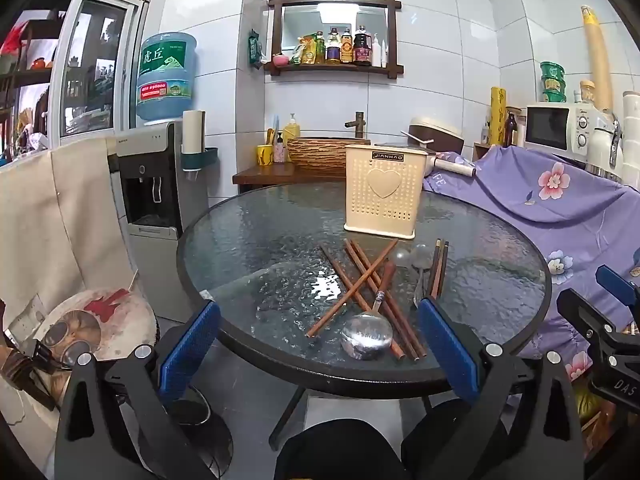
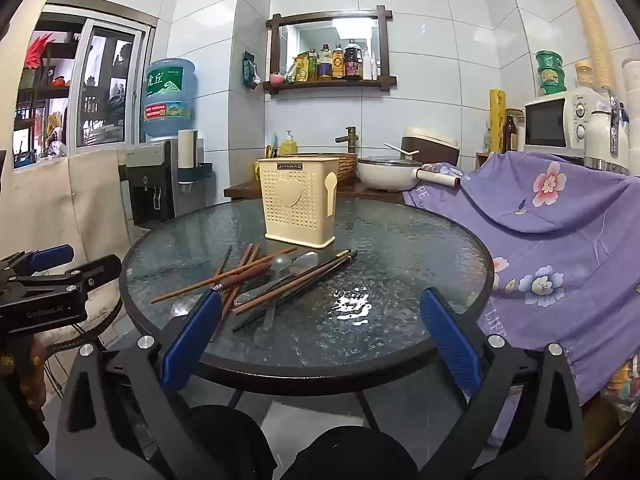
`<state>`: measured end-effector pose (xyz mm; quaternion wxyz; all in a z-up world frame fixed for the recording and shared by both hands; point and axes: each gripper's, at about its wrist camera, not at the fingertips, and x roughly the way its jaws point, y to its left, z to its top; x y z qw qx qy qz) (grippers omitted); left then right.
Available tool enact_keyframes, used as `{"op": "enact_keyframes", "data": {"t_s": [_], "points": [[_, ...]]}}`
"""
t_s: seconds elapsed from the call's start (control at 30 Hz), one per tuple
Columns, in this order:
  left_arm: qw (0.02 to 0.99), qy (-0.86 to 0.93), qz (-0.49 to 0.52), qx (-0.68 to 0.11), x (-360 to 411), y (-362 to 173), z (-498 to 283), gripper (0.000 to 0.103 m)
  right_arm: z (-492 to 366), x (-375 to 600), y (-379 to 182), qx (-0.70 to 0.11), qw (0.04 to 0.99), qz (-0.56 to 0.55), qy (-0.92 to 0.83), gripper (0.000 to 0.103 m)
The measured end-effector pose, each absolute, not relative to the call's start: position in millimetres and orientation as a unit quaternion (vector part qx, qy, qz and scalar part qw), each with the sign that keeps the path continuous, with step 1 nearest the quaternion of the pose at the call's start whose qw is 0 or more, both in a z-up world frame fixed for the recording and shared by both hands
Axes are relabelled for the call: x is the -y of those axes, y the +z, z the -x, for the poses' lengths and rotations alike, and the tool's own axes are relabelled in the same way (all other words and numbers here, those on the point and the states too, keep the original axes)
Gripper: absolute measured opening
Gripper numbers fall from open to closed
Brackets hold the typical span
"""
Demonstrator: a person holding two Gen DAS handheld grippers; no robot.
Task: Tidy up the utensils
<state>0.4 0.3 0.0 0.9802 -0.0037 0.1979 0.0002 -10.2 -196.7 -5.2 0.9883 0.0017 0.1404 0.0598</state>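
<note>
Utensils (image 1: 372, 292) untouched; both hand-held grippers wide open, empty.

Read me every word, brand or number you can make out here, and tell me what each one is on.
"JIANHAO": cream utensil holder.
"虎丘": blue water jug; its red label's digits are blurred.
"GenRobot.AI": left gripper body.
"DAS": right gripper body, cut off.
"LIFE": purple floral cloth.
Shelf bottle labels: too small.

Cream holder (image 1: 385, 190) with dotted holes and a heart; brown chopsticks (image 1: 362, 286); purple floral cloth (image 1: 560, 204); blue-padded tongs (image 1: 320, 344).
</note>
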Motion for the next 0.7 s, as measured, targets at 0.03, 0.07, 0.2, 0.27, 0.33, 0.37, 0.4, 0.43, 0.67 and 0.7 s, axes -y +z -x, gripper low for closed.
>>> {"op": "enact_keyframes", "data": {"t_s": [0.03,0.07,0.2,0.27,0.33,0.37,0.4,0.43,0.67,0.7], "points": [[0.980,0.001,0.004,-0.197,-0.3,0.2,-0.4,0.097,10.3,196.3,-5.2,-0.139,0.988,0.001,0.060,0.097],[0.980,0.001,0.004,-0.197,-0.3,0.3,-0.5,0.097,10.2,196.4,-5.3,-0.139,0.988,0.000,0.060,0.097],[0.981,-0.001,0.005,-0.195,-0.5,-0.5,-0.2,0.097,9.7,196.6,-5.3,-0.140,0.988,-0.002,0.060,0.097],[0.981,-0.002,0.005,-0.194,-0.4,-1.0,0.0,0.097,9.8,196.6,-5.0,-0.140,0.988,-0.002,0.059,0.097],[0.981,-0.002,0.006,-0.195,3.3,-2.2,-1.3,0.097,10.2,196.1,-4.6,-0.139,0.989,-0.002,0.058,0.097],[0.981,-0.002,0.005,-0.195,3.9,-2.6,-1.8,0.097,10.7,195.8,-4.3,-0.139,0.989,-0.003,0.058,0.097],[0.981,-0.002,0.005,-0.195,4.6,-3.0,-2.3,0.097,11.0,195.3,-4.1,-0.139,0.989,-0.003,0.058,0.097],[0.981,-0.001,0.004,-0.196,5.3,-3.4,-2.9,0.097,11.3,194.8,-4.0,-0.139,0.989,-0.003,0.058,0.097],[0.981,-0.002,0.005,-0.195,3.2,-4.4,2.8,0.097,8.5,200.5,-5.2,-0.142,0.988,-0.004,0.060,0.097],[0.981,-0.002,0.005,-0.195,3.5,-5.0,3.2,0.097,8.4,200.5,-5.5,-0.142,0.988,-0.005,0.059,0.097]]}}
